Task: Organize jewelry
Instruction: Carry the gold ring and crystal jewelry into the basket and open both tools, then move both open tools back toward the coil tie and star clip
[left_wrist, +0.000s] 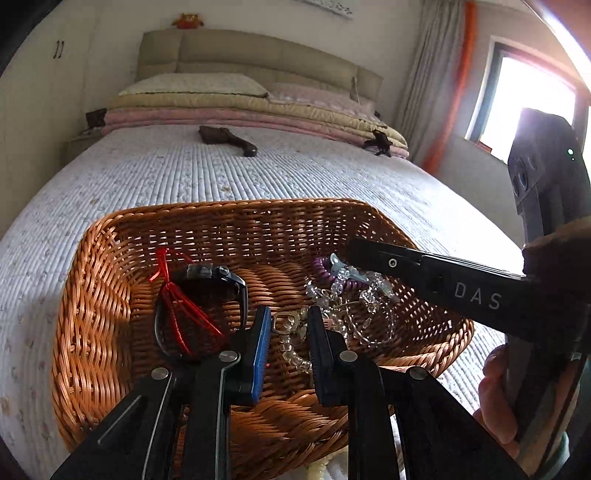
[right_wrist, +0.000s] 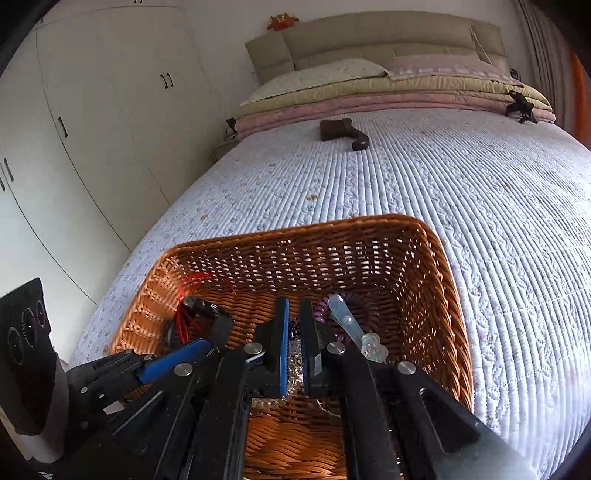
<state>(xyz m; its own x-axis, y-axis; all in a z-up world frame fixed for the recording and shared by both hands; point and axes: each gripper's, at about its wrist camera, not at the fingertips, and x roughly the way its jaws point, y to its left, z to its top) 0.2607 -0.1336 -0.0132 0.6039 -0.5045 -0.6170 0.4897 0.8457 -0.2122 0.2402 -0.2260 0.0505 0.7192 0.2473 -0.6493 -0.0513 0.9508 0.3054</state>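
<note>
Jewelry (left_wrist: 343, 295) lies tangled in the basket (left_wrist: 92, 314), right side. My left gripper (left_wrist: 288, 332) straddles a bead strand, narrowly open; my right gripper (right_wrist: 293, 332) is almost closed, grip unclear. Next I must separate one piece.

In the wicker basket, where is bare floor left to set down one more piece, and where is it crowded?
Bare weave lies along the near wall of the wicker basket, below the black watch, and in the far middle between watch and purple coil tie. The right half is crowded with clear bead strands, where both claws work.
</note>
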